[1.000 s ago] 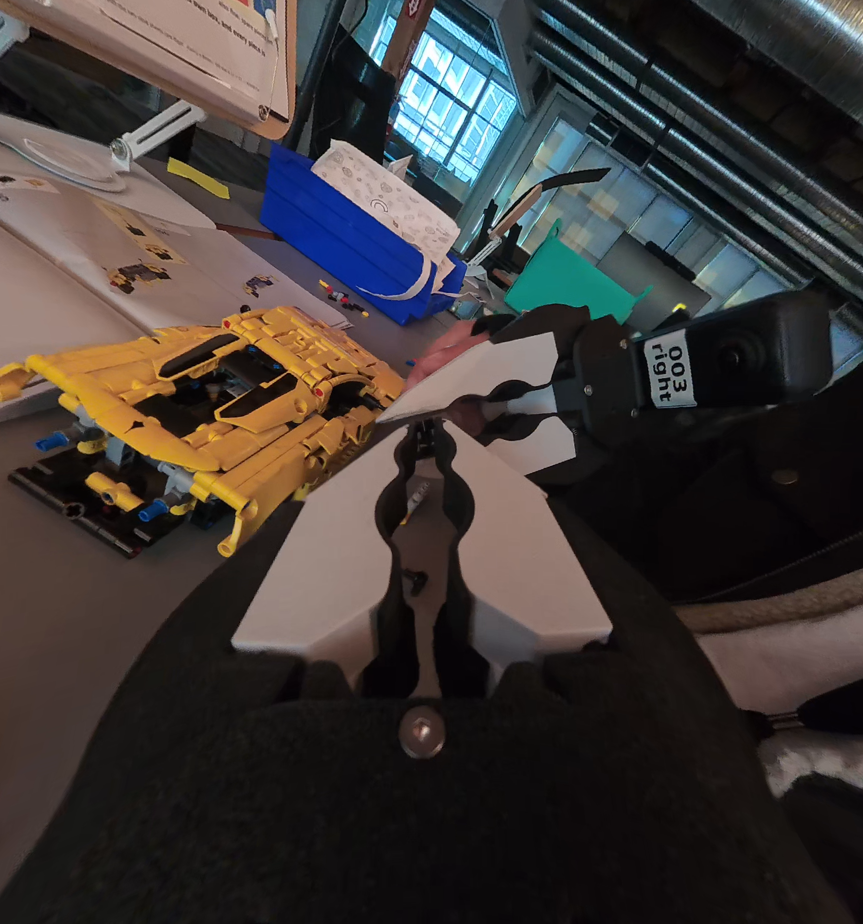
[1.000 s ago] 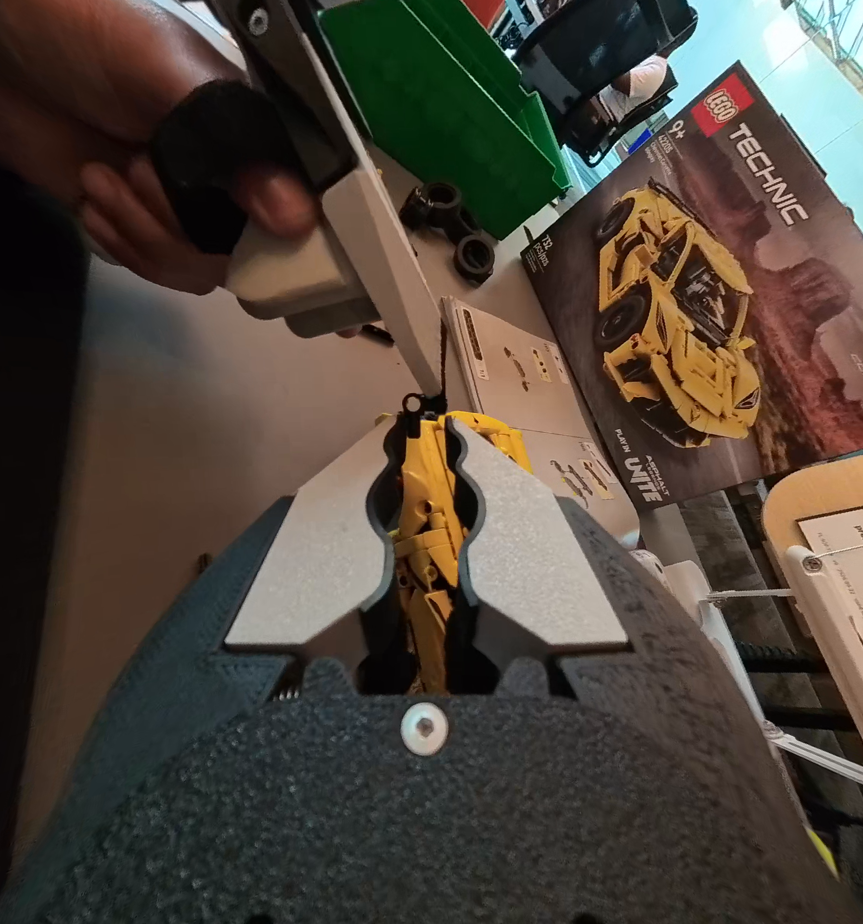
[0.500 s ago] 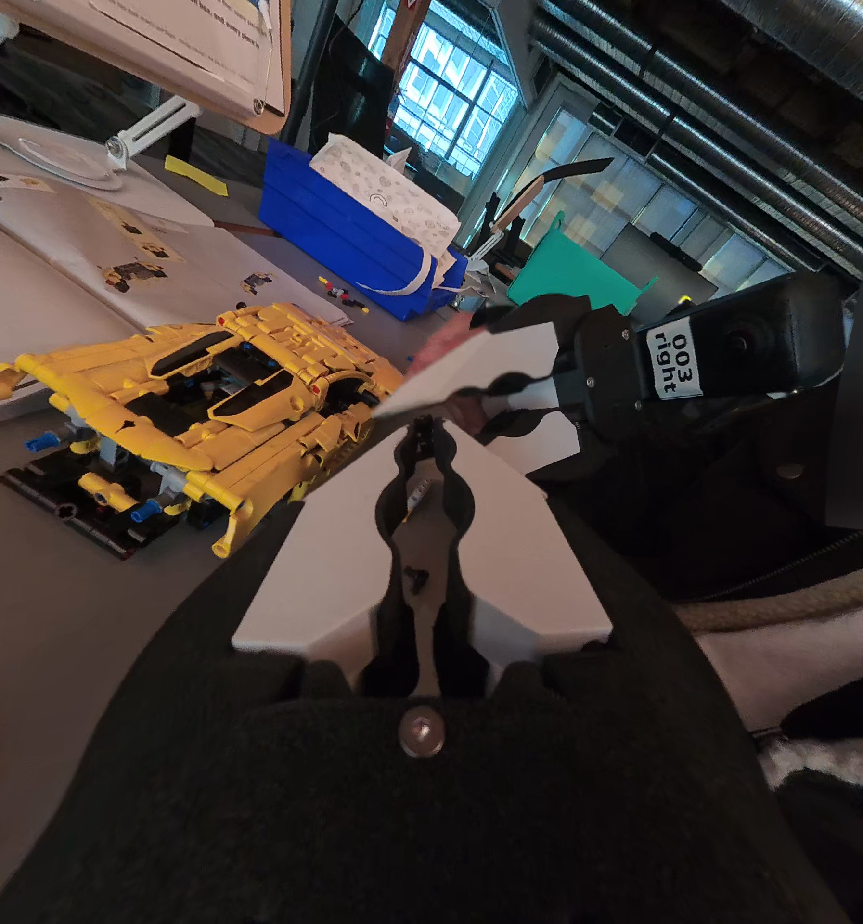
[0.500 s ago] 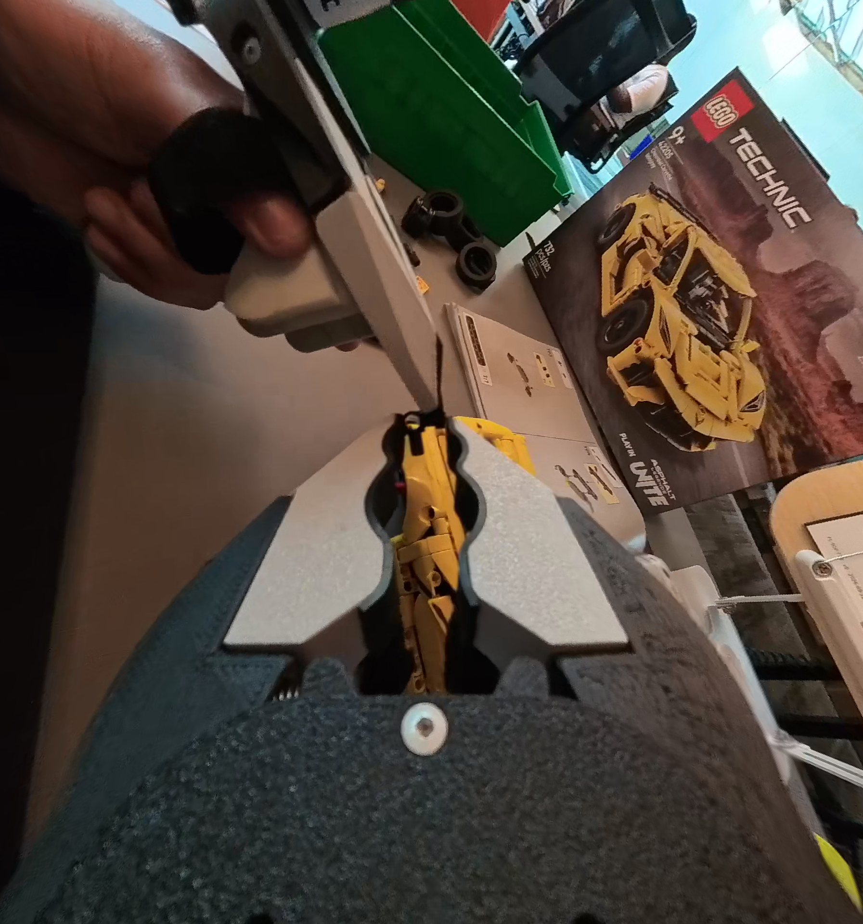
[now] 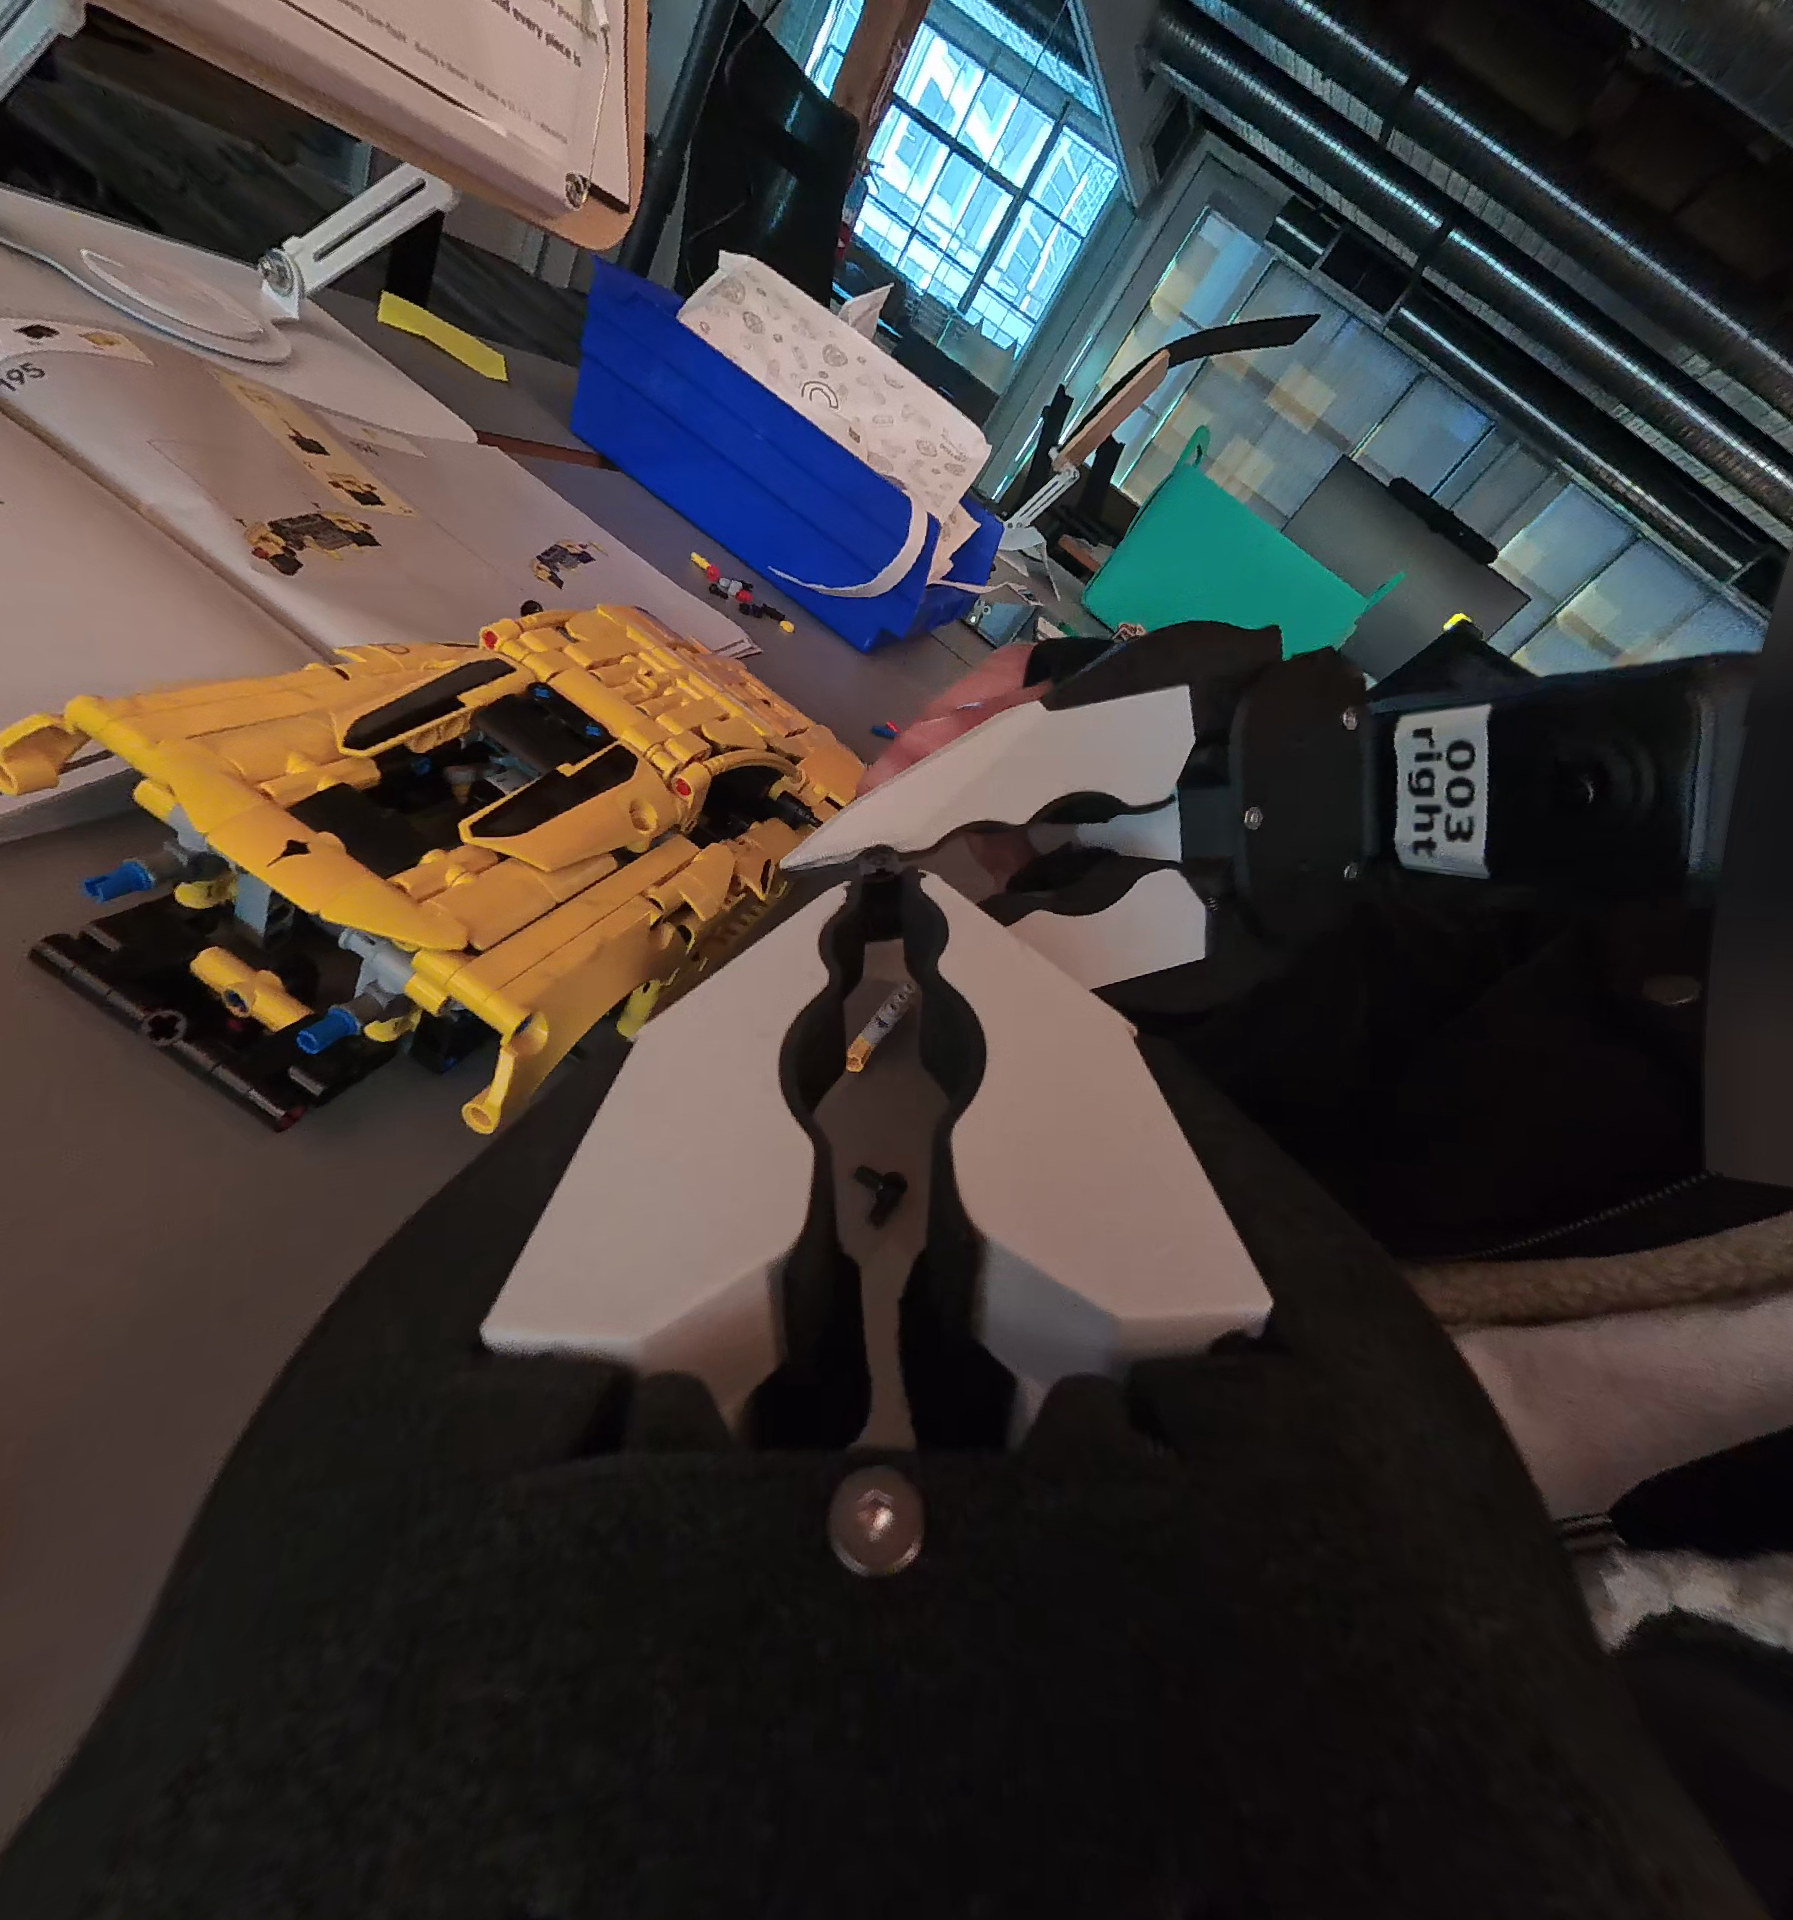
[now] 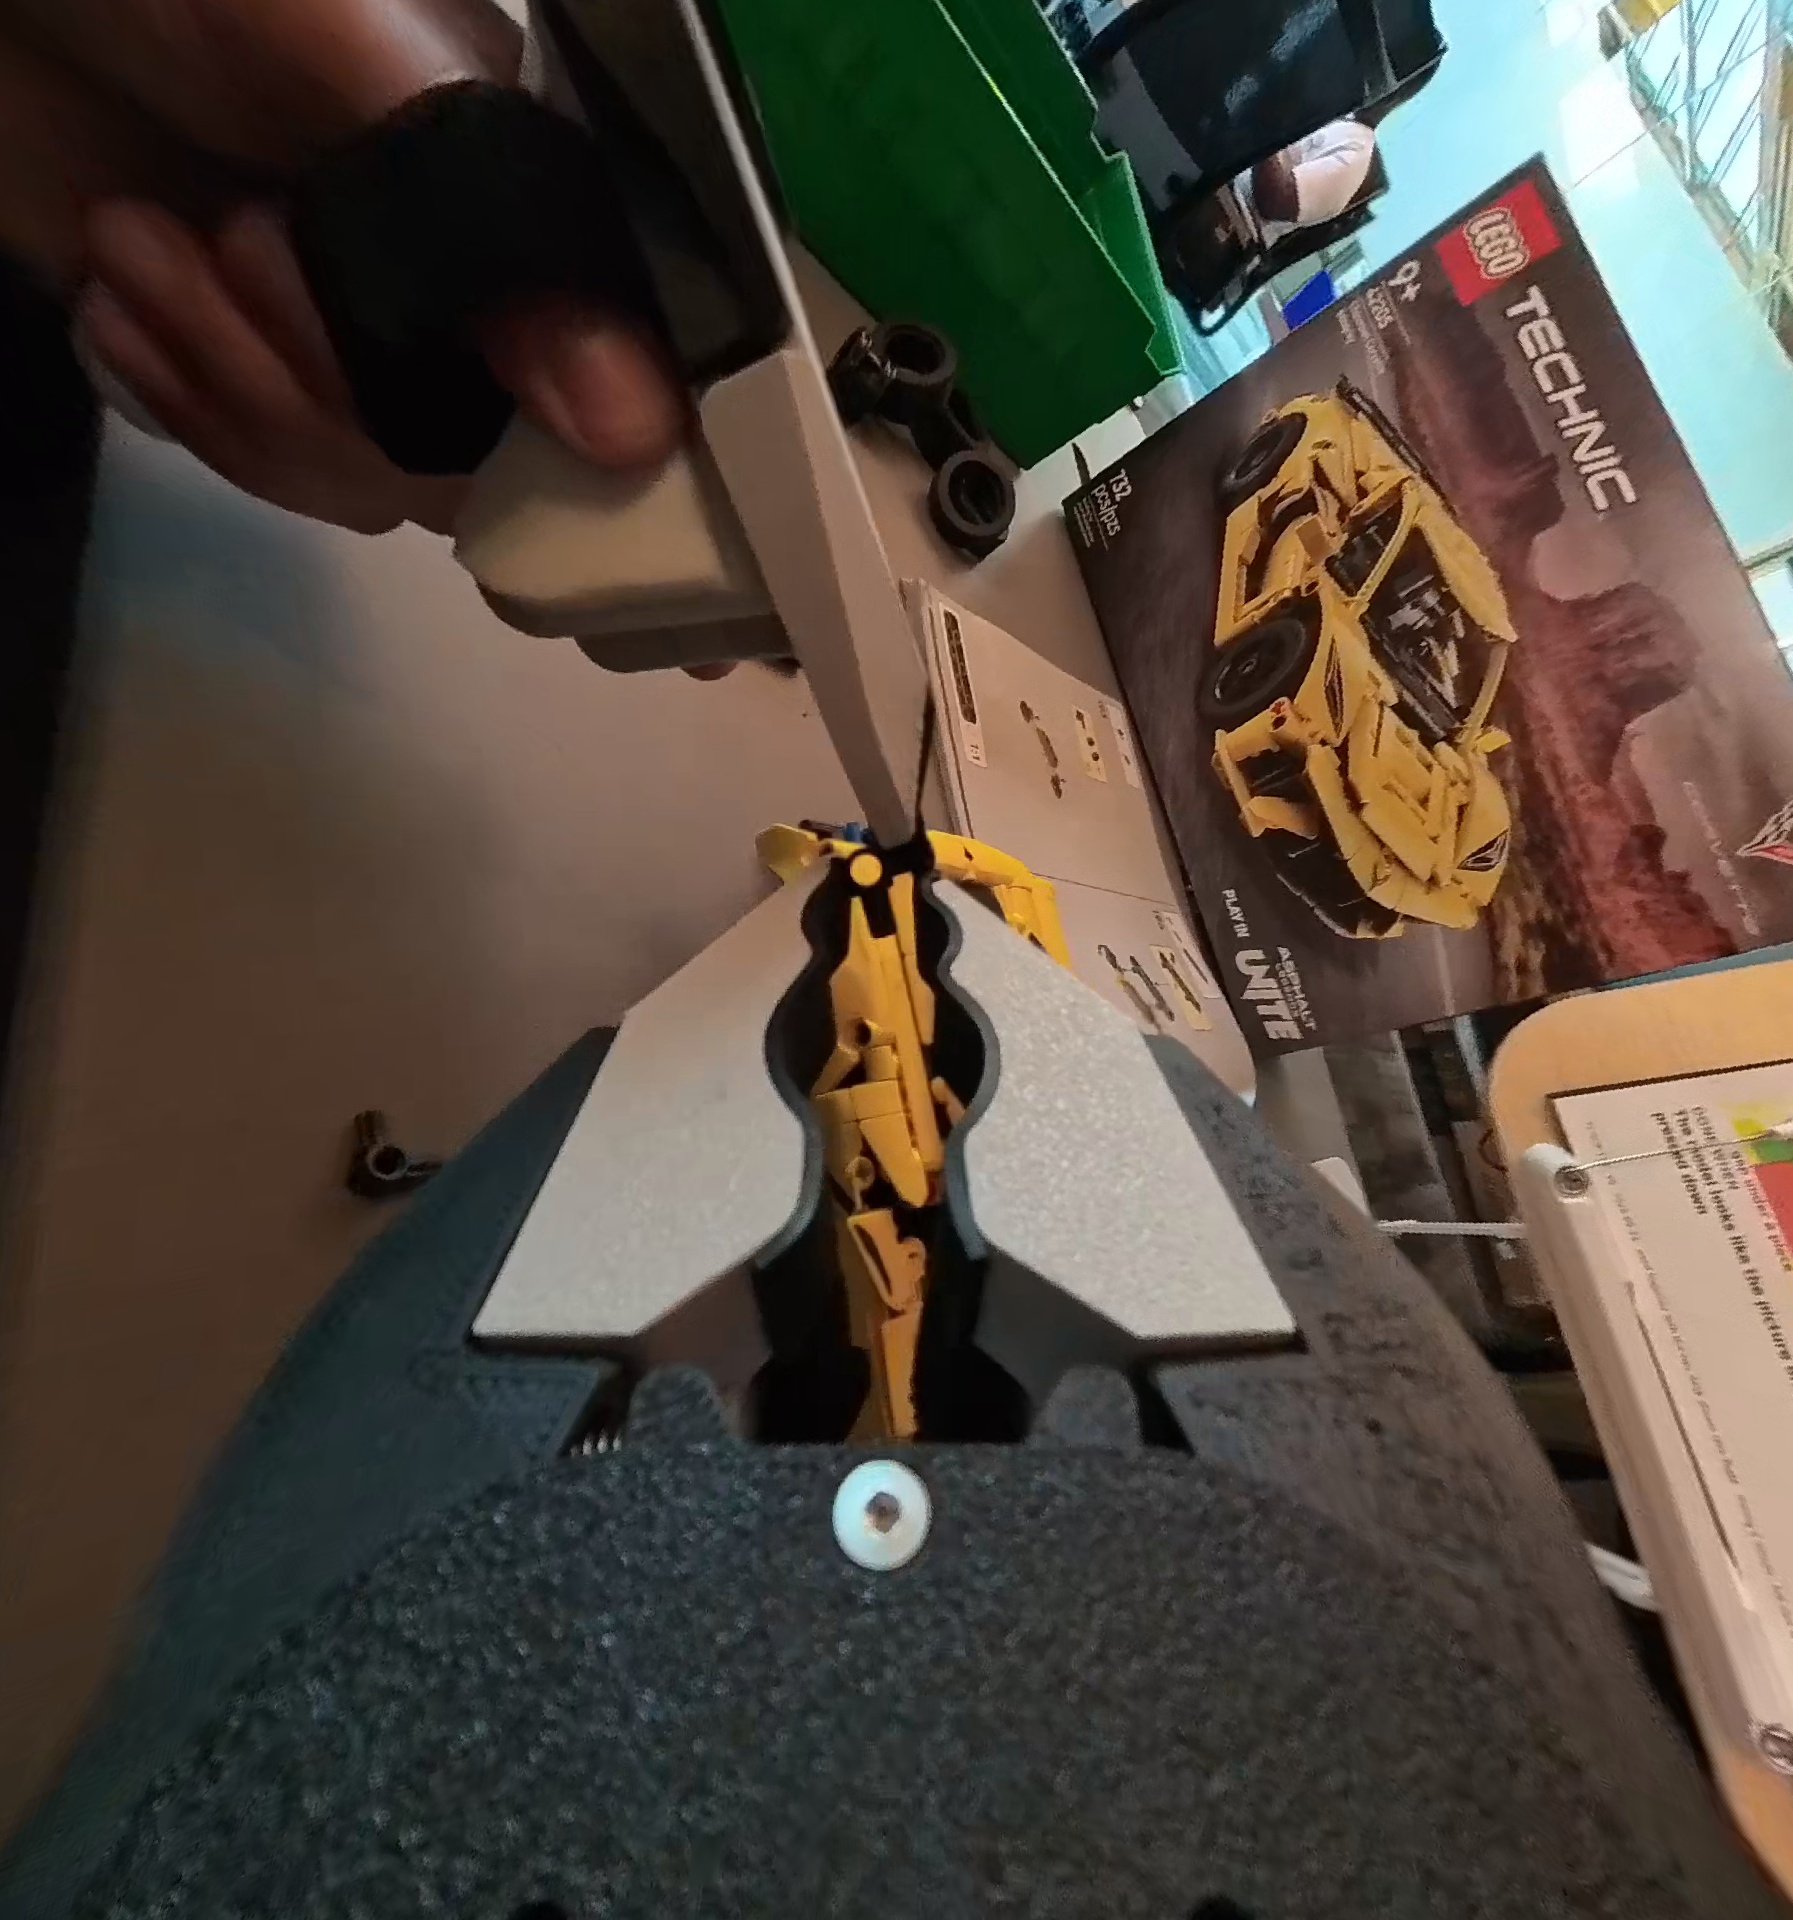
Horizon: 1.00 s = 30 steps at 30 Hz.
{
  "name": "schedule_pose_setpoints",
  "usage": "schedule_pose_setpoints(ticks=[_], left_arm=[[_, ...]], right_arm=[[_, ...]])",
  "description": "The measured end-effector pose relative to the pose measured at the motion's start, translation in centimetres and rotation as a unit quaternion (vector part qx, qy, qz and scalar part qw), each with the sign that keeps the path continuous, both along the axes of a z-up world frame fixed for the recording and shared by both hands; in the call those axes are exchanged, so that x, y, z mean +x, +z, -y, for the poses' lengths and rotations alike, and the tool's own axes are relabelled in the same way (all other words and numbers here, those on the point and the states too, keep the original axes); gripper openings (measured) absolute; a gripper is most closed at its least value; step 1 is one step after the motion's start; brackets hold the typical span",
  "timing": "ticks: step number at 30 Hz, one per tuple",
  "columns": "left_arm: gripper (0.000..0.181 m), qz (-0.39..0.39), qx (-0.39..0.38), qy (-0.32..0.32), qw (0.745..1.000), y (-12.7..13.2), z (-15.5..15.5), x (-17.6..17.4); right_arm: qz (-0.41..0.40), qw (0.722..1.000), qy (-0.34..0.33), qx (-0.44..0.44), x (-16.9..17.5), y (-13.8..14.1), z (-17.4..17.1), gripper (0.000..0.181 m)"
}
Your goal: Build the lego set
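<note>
Both grippers, left [image 5: 876, 883] and right [image 6: 892, 868], meet tip to tip, clenched together on a tiny black plastic Lego piece [image 6: 897, 857]. It looks light, stiff and easily dropped. The half-built yellow Lego car [image 5: 435, 810] beside them looks fragile; hold its black base.

Daylight enters through the tall gridded windows [image 5: 985, 239] far behind, cool and blue, leaving the grey matte surface [image 5: 92, 1195] dim and evenly lit. The wide-angle lens bends lines at the edges (the ceiling pipes curve). In the right wrist view the bare hand [image 6: 279, 343] is blurred and shadowed, and bright sky washes out the upper right corner.
</note>
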<state>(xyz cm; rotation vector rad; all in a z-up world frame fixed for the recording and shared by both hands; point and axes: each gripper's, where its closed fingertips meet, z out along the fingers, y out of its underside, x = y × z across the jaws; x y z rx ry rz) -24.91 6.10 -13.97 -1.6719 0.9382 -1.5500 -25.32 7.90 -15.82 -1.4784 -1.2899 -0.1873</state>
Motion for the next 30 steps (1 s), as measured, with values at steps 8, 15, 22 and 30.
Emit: schedule_pose_setpoints(ticks=[8,15,22,30], left_arm=[[0.006,-0.003,-0.011,0.000,1.000,-0.1,-0.2,-0.1],[0.005,0.079,-0.082,-0.013,0.993,1.8,-0.9,-1.3],[0.006,0.111,-0.124,-0.045,0.985,2.4,-0.4,-1.6],[0.005,0.066,-0.082,-0.036,0.994,1.5,-0.3,-1.2]], right_arm=[[-0.055,0.998,-0.012,-0.030,0.1,0.3,-0.4,0.026],[-0.130,0.991,0.012,-0.007,0.0,2.4,0.0,0.013],[-0.147,0.987,0.054,-0.022,-0.7,2.9,1.3,0.000],[-0.117,0.987,0.086,-0.061,-1.3,1.4,2.3,0.009]])
